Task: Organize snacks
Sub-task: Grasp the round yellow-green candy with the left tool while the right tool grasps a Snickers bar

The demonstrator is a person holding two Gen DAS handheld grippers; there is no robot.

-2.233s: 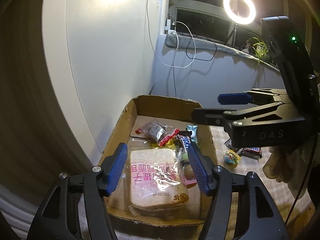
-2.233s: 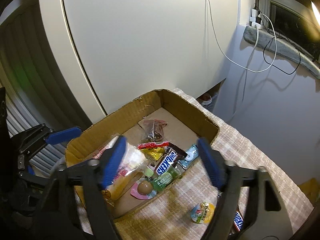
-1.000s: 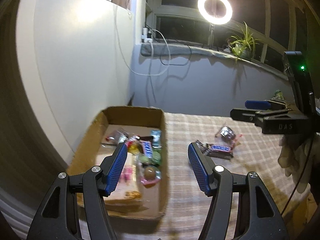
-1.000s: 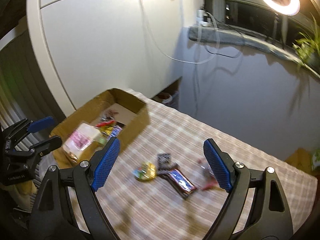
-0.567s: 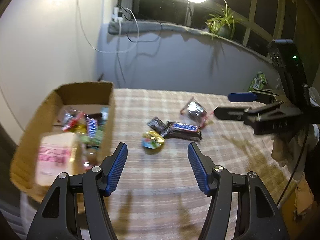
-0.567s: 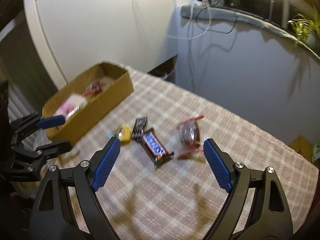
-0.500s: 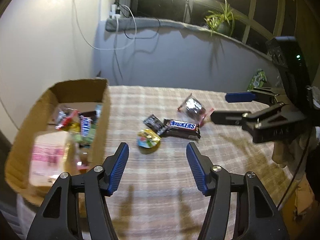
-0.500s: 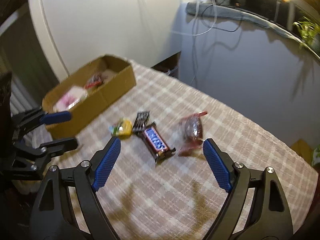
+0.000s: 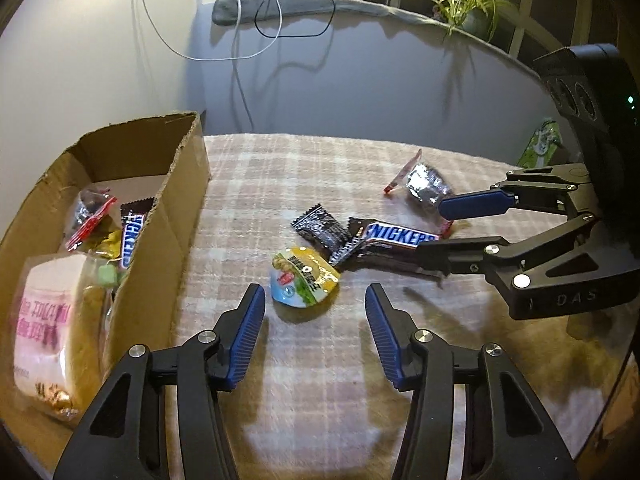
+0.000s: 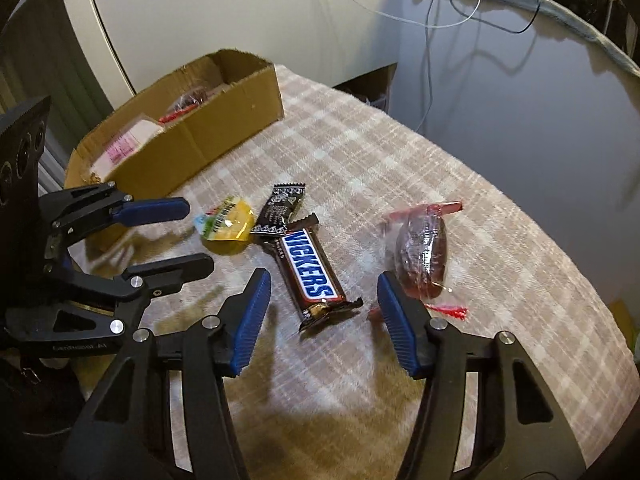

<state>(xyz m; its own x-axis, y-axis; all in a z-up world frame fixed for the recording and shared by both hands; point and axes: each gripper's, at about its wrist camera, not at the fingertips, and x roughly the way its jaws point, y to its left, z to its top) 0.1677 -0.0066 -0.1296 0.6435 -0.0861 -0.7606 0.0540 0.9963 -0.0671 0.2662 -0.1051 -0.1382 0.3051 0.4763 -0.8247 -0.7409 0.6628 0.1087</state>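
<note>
Several loose snacks lie on the checked cloth: a yellow jelly cup [image 9: 304, 280] [image 10: 226, 226], a small black packet [image 9: 320, 230] [image 10: 282, 210], a Snickers bar [image 9: 400, 236] [image 10: 310, 274] and a clear red-trimmed packet [image 9: 426, 186] [image 10: 422, 254]. My left gripper [image 9: 314, 290] [image 10: 196, 236] hovers over the jelly cup. Its jaws are closing and the cup lies just ahead of the fingertips, untouched. My right gripper [image 10: 323, 276] [image 9: 434, 228] straddles the near end of the Snickers bar. Its jaws are closing too, and the pads stand clear of the bar.
A cardboard box [image 9: 188, 184] [image 10: 224, 120] at the left holds a bread pack [image 9: 48, 320], another Snickers bar [image 9: 130, 240] and other snacks. A wall with hanging cables stands behind the table. A green packet [image 9: 540, 144] lies beyond the table's far right edge.
Both grippers swung away from the box to the loose snacks and came down close to the cloth. Both pairs of jaws have narrowed, the right one more.
</note>
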